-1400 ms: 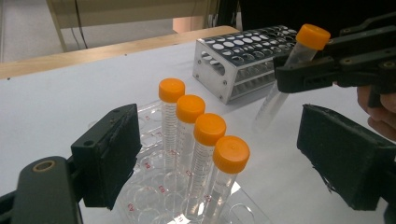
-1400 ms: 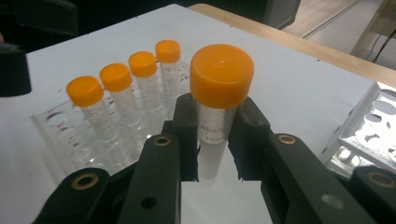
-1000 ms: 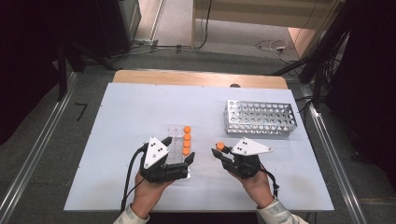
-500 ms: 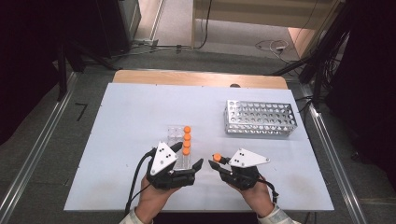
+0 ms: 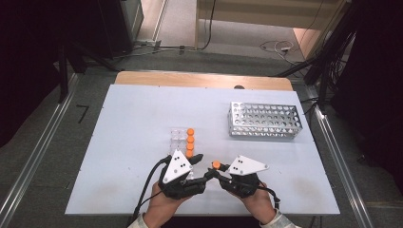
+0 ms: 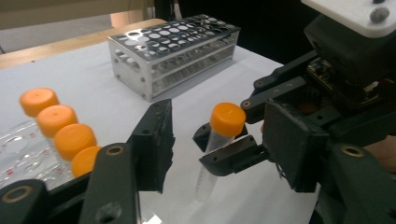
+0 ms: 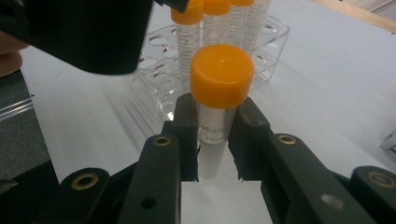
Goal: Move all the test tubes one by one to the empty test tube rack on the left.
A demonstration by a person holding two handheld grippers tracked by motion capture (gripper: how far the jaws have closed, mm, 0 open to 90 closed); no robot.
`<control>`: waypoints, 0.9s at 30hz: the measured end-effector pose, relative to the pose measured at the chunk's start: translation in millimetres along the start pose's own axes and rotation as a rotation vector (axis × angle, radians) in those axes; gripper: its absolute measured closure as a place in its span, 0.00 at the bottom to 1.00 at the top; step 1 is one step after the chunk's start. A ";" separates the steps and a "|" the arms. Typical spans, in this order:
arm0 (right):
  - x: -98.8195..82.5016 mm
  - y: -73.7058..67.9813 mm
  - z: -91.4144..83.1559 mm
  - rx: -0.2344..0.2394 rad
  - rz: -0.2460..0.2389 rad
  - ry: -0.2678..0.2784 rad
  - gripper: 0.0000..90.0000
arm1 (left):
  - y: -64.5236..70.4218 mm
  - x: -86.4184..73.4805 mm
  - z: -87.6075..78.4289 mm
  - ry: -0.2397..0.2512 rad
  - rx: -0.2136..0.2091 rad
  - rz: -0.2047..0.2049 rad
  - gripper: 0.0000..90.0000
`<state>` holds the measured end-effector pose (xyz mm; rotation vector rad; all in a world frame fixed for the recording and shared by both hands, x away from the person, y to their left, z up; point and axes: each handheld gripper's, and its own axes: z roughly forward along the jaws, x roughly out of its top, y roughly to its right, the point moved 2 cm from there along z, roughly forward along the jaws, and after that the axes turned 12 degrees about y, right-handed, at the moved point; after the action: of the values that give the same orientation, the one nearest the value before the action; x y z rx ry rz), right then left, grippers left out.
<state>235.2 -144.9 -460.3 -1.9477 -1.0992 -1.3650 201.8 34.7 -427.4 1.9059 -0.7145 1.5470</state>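
Observation:
A clear tube with an orange cap [image 7: 222,74] stands upright in my right gripper [image 7: 215,135], whose jaws are shut on it just below the cap. The same tube [image 5: 216,165] shows near the table's front edge between both hands. My left gripper [image 6: 219,140] faces it from the side. Its jaws have just been closing, and the tube [image 6: 227,119] stands in the gap between them, with neither pad touching it. A clear plastic rack [image 5: 179,137] behind the left gripper [image 5: 196,161] holds several more orange-capped tubes [image 5: 190,142].
A metal tube rack [image 5: 265,120] with many round holes sits empty at the back right of the white table [image 5: 133,118]. The clear rack [image 7: 154,60] lies close behind the held tube. Both hands rest near the table's front edge.
Both grippers have drawn back toward the front edge and come closer together. The left gripper's jaws have narrowed around the tube that the right gripper holds.

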 end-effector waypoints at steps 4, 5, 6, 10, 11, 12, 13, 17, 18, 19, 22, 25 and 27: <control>0.1 -2.4 0.3 0.007 -0.009 -0.003 0.80 | 2.5 -1.3 3.7 -0.008 -0.007 0.001 0.53; 0.0 -2.5 0.2 0.008 -0.009 -0.004 0.80 | 3.0 -2.2 5.1 -0.012 -0.009 0.000 0.53; -0.1 -2.4 0.0 0.008 -0.010 -0.003 0.80 | 3.6 -3.0 6.5 -0.017 -0.011 0.000 0.54; -0.4 -3.2 -1.6 0.010 -0.014 0.000 0.80 | 5.7 -5.5 10.9 -0.029 -0.012 0.004 0.57; -0.5 -3.9 -2.0 0.009 -0.014 0.000 0.80 | 5.9 -6.0 11.7 -0.031 -0.013 0.004 0.58; -0.7 -4.4 -2.2 0.011 -0.014 0.000 0.80 | 6.0 -6.4 12.4 -0.032 -0.012 0.004 0.58; -1.0 -5.0 -2.6 0.012 -0.013 -0.002 0.80 | 6.0 -6.9 12.8 -0.034 -0.010 0.006 0.59; -2.0 -6.2 -2.7 0.014 -0.020 -0.006 0.80 | 6.7 -8.3 14.5 -0.036 -0.006 0.007 0.62; -2.2 -6.5 -2.5 0.016 -0.021 -0.006 0.80 | 7.0 -8.6 14.9 -0.037 -0.007 0.006 0.62; -2.3 -6.8 -2.4 0.016 -0.022 -0.005 0.80 | 7.2 -8.9 15.3 -0.038 -0.007 0.007 0.63; -2.5 -6.8 -2.4 0.017 -0.023 -0.005 0.80 | 7.6 -9.8 16.5 -0.039 -0.008 0.006 0.65; -2.9 -6.8 -2.2 0.020 -0.024 -0.007 0.80 | 8.3 -10.5 17.5 -0.042 -0.007 0.007 0.68; -3.0 -7.3 -2.2 0.022 -0.024 -0.007 0.80 | 8.2 -11.0 18.0 -0.044 -0.004 0.009 0.69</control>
<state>227.4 -143.7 -462.5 -1.9309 -1.1390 -1.3545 206.0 16.6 -440.3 1.9417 -0.7460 1.5118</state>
